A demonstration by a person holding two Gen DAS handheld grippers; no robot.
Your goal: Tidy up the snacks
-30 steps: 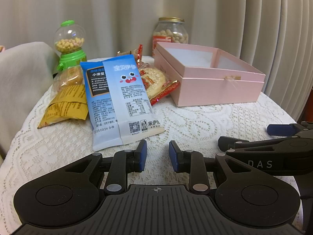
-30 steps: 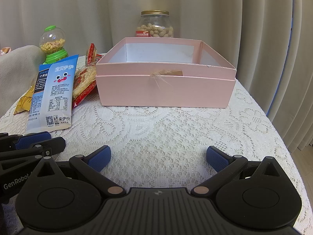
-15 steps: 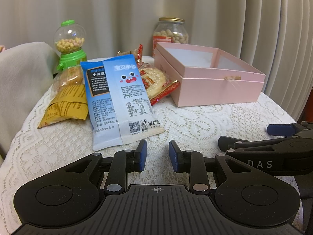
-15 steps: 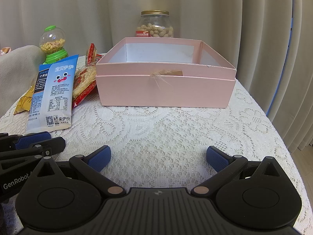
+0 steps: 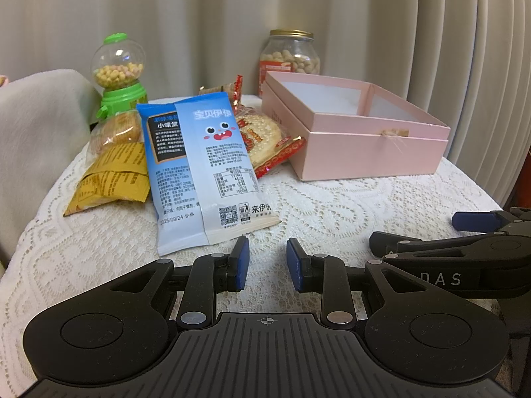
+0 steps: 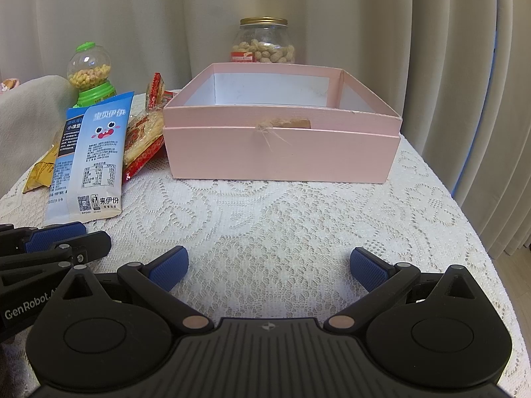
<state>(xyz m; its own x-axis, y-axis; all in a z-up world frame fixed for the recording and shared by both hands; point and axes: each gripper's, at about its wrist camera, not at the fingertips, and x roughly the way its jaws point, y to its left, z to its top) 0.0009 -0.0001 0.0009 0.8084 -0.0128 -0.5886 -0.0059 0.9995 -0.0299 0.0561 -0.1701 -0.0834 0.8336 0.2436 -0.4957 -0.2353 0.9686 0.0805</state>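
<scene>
A blue snack bag lies flat on the lace-covered table, just beyond my left gripper. That gripper's blue pads stand a narrow gap apart with nothing between them. Left of the blue bag lies a yellow snack bag. To its right lies a red-wrapped round cracker pack. An open pink box sits straight ahead of my right gripper, which is wide open over bare lace. As far as its inside shows, the box holds nothing.
A peanut jar stands behind the pink box. A green candy dispenser stands behind the bags. A beige cloth is heaped at the left edge. Curtains hang close behind. The round table drops off at the right.
</scene>
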